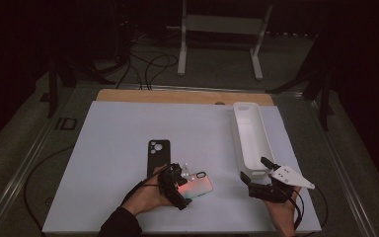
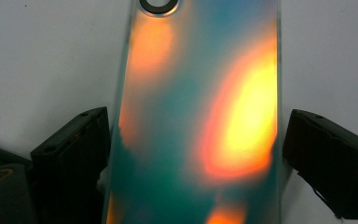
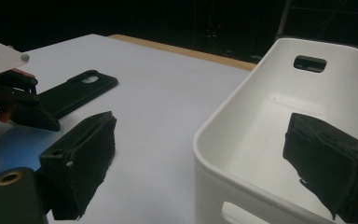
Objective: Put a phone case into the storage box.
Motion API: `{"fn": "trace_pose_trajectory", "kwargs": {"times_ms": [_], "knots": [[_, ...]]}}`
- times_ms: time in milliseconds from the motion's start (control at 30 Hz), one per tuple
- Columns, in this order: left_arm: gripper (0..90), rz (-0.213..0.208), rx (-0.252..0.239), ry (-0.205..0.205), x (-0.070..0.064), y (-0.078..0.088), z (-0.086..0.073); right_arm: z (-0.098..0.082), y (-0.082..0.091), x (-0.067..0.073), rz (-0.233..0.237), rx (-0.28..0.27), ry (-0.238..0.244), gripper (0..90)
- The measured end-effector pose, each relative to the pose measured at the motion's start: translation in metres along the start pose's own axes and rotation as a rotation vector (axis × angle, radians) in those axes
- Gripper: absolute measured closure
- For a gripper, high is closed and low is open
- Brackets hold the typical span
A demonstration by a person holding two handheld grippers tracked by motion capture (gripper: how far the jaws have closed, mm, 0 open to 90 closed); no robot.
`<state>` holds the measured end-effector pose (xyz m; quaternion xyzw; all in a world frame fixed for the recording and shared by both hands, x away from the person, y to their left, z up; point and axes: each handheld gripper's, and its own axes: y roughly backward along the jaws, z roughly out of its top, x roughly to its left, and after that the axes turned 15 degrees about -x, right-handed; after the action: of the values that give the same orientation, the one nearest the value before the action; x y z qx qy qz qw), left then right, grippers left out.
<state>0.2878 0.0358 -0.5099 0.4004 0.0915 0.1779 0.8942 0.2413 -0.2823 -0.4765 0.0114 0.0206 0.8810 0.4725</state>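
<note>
Left gripper (image 2: pixel 193 140): its two black fingers (image 2: pixel 72 144) stand either side of the phone (image 2: pixel 196 112), the left one at the phone's edge, the right one just clear of it with a thin strip of bench between; whether either pad presses cannot be told, and the fingers are set nearly as wide as the phone. The phone lies flat on the white bench (image 1: pixel 113 133), back up, its glossy surface iridescent with teal, orange and yellow patches, and a dark camera ring at its far end. In the high view the phone (image 1: pixel 199 184) sits near the bench's front edge, just right of the left gripper (image 1: pixel 174 185), with a black phone case (image 1: pixel 158 155) lying just beyond it, apart. The left hand (image 1: pixel 145 197) comes in from the lower edge, forearm angled right, holding the gripper low over the phone's near end. Right gripper (image 3: pixel 205 163): fingers wide apart and holding nothing, straddling the near corner wall of the white bin (image 3: pixel 242 135), one finger outside, one over the inside. The right hand (image 1: pixel 284 210) rests at the bench's front right, gripper pointed at the bin's near end.
</note>
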Motion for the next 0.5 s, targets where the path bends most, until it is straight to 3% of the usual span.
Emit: {"fn": "trace_pose_trajectory", "kwargs": {"times_ms": [500], "knots": [[16.8, 0.0, 0.012, -0.008, 0.0, 0.002, 0.0024, 0.0013, -0.0003, 0.0016, 0.006, -0.005, 0.0, 9.0]]}}
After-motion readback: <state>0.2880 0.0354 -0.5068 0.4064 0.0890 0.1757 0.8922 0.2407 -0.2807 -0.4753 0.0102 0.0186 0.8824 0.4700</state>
